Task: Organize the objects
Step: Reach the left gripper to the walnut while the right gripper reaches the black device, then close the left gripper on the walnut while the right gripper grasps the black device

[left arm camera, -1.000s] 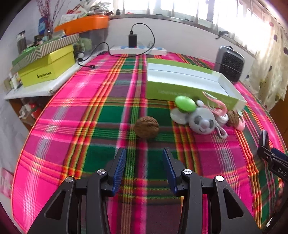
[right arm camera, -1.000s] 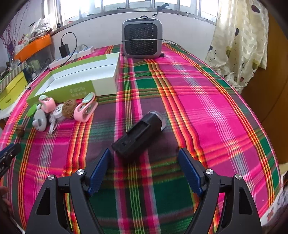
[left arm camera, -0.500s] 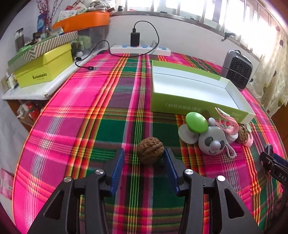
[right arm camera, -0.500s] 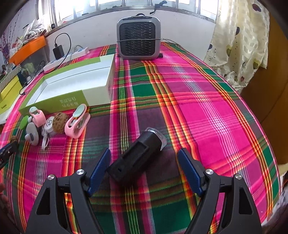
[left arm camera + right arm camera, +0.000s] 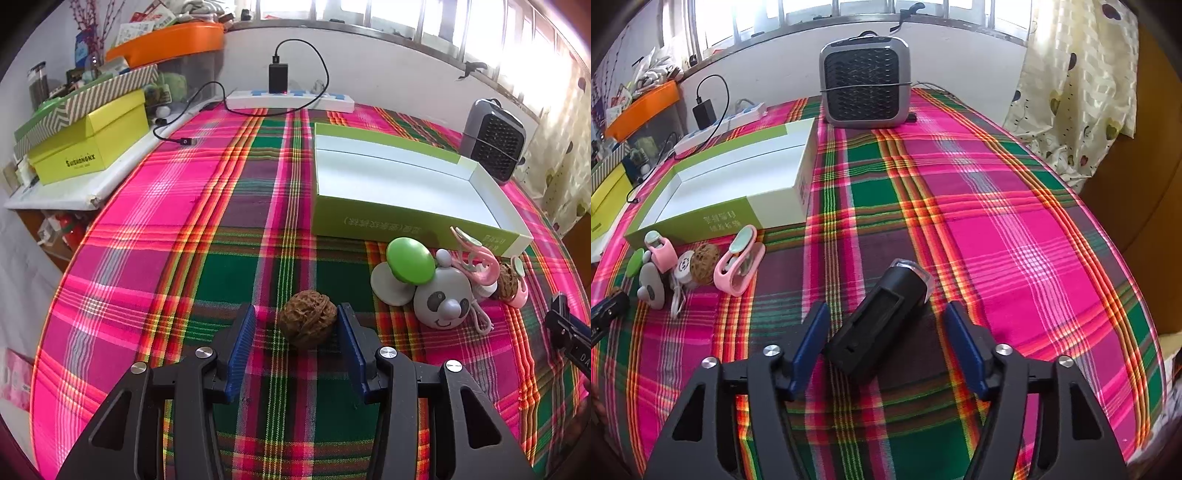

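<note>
Jaws first: my left gripper [image 5: 297,338] sits wide apart around the walnut [image 5: 307,322], which rests on the plaid cloth [image 5: 207,236]. The right-hand pad looks to be just about touching it, and there's a clear gap at the left pad, so nothing's gripped. I'd nudge left to centre before squeezing, or that round shell will roll out. My right gripper [image 5: 884,338] has just been closing around the black flashlight [image 5: 877,319] but isn't pressing on it yet. It lies slanted toward 1 o'clock, so I'd roll my wrist to square the pads on its long sides. Drop-off is probably the green-and-white box [image 5: 768,216], up at 11 o'clock from that gripper, past the little toy pile [image 5: 687,266].
</note>
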### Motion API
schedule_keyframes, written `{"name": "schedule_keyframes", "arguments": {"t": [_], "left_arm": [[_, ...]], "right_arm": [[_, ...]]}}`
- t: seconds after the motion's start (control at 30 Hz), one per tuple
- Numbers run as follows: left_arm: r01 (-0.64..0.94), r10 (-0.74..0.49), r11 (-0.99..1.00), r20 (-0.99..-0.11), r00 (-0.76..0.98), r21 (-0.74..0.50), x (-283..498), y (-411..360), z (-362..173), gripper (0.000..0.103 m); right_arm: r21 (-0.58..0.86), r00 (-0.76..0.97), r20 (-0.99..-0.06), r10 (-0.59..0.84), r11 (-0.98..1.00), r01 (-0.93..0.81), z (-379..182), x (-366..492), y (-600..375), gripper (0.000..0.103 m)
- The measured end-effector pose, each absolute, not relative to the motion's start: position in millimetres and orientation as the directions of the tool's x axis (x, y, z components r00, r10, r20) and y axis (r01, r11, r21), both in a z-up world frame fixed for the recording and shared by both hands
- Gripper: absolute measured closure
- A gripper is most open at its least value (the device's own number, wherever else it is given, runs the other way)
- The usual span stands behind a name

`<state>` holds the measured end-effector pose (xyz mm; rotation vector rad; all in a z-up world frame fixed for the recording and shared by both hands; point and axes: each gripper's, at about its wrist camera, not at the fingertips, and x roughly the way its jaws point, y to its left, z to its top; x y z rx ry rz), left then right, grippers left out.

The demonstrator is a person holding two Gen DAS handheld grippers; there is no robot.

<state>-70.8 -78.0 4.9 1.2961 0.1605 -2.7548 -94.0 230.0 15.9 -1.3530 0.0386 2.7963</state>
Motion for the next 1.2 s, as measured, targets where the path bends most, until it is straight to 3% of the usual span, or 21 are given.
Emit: {"name": "schedule_keyframes", "arguments": {"t": [0.37, 0.6, 0.77, 1.2], "left_arm": [[0.131, -0.041, -0.990, -0.769, -0.638, -0.057, -72, -78, 5, 0.060], [0.140, -0.053, -0.989, -0.769, -0.637, -0.047, -71, -80, 5, 0.068], [0.139, -0.052, -0.989, -0.769, -0.637, -0.048, -71, -80, 5, 0.074], [0.139, -0.054, -0.989, -0.771, -0.635, -0.046, -71, -80, 5, 0.074]], "right_arm": [[0.008, -0.628, -0.778, 0.024, -0.999, -0.049, 17, -92, 239, 0.060], [0.015, -0.633, -0.774, 0.013, -0.999, -0.039, 17, -92, 240, 0.074], [0.023, -0.634, -0.773, 0.005, -0.999, -0.035, 17, -92, 241, 0.074], [0.032, -0.635, -0.773, -0.007, -0.999, -0.028, 17, -91, 242, 0.074]]}}
